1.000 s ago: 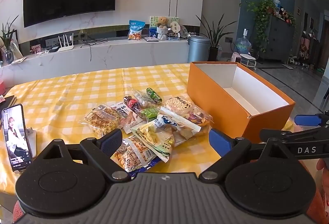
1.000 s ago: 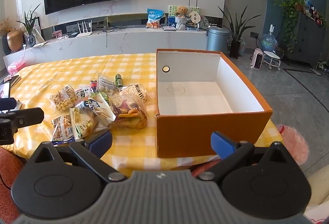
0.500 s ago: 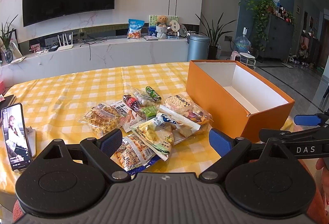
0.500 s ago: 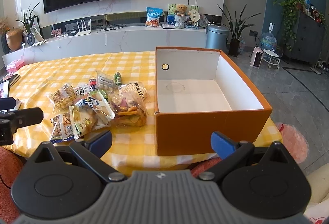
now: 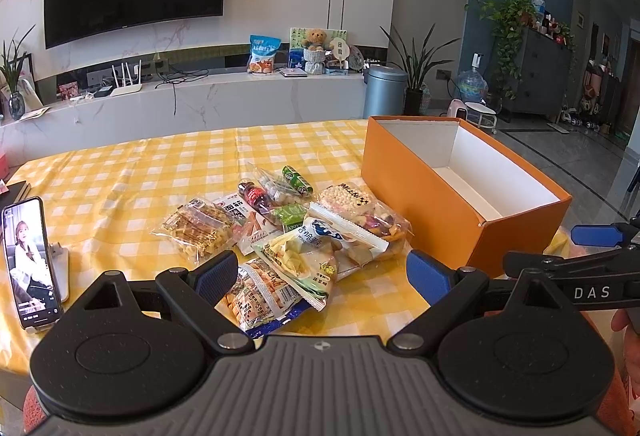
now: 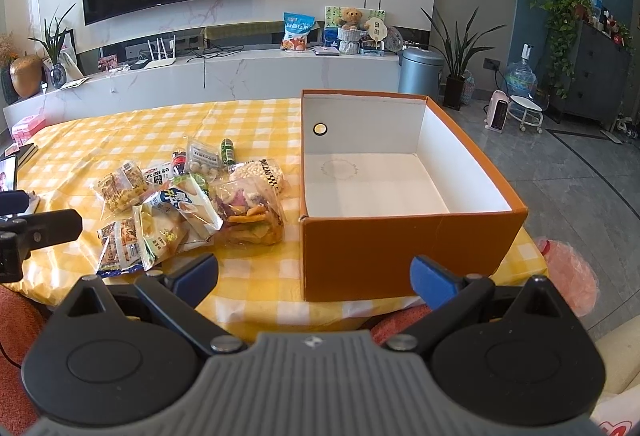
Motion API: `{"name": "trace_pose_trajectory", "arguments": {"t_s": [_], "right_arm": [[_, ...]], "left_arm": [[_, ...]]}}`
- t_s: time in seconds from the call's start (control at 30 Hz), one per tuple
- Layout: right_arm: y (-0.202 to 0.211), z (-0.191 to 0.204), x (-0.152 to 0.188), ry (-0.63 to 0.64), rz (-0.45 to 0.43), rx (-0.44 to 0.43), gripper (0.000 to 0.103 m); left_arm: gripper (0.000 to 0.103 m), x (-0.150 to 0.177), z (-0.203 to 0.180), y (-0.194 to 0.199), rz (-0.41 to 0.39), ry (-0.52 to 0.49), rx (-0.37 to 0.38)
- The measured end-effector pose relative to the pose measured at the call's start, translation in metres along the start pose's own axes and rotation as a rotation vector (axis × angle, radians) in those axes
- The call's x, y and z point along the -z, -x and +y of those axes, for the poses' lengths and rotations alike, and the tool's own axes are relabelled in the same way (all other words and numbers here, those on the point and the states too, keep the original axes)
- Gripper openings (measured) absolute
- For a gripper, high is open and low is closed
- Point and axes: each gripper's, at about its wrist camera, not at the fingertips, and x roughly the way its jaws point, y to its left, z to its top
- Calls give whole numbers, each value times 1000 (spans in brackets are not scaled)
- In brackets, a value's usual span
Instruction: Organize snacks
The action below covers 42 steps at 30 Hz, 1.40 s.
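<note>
my left tongs [image 5: 318,272] hang wide apart over the near edge of the desk [image 5: 120,179], gripping nothing, and my right tongs [image 6: 314,274] are just as wide and bare, hovering in front of the orange box [image 6: 400,248]. the snacks sit in one overlapping heap [image 5: 280,232] on the yellow checked cloth, just left of the box, and the box has nothing in it that i can see.

i judge the job hasn't really begun, so the first pick matters. the nearest packet [image 5: 260,296] lies lowest in the heap with the pale chip bag [image 5: 304,256] overlapping it, so i'd go for the chip bag first with my left tongs. these bags are slick and puffy; i'd pinch a sealed edge or corner rather than the fat middle, so it doesn't squirt out or crush the chips. i'd lift straight up to keep from dragging its neighbours, then carry it over the box wall and set it down at the far end, leaving room. the phone [image 5: 28,260] stands well to the left, so i'd keep my elbow clear of it.
</note>
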Motion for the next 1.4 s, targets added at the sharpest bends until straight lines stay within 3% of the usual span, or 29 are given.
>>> {"name": "trace_pose_trajectory", "arguments": {"t_s": [1.4], "right_arm": [[-3, 4, 3, 19, 12, 1, 100]], "left_arm": [[103, 3, 2, 0, 6, 11, 7]]}}
